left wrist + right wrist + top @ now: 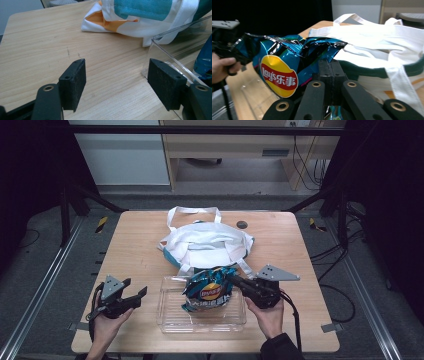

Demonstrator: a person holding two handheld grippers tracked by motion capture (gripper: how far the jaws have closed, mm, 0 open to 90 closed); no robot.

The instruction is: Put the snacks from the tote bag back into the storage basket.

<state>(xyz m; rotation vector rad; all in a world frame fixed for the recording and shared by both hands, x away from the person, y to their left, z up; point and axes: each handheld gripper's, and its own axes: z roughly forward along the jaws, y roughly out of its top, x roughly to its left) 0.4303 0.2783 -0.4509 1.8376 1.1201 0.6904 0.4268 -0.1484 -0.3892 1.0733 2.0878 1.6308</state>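
Dark floor and black frame rails surrounded a pale wooden bench [135, 250], with a light cabinet beyond its far edge. At the near right, the right hand-held gripper [235, 280] had its jaws pressed together on the top corner of a blue chip bag [210, 290]; in the right gripper view the two black pads met flat against each other with the crinkled foil edge of the bag pinched between them. The bag hung tilted from that corner, its yellow and red logo facing the near side, and its lower end sat inside a clear tray [172, 320] on the near middle of the bench. A right hand [270, 315] in a dark sleeve held this hand-held gripper from below, a cable trailing off toward the near edge.

At the near left, the left hand-held gripper [135, 295] stood just beside the tray's left wall, held by the left hand [107, 325]. Its jaws were spread wide with nothing between them; in the left gripper view bare wood showed between the pads, and the right pad was close against the tray's corner [160, 47].

Behind the tray lay a white and teal tote [207, 245], flattened, its straps looped toward the far edge. A small dark disc [242, 224] sat on the wood near the far right of the tote
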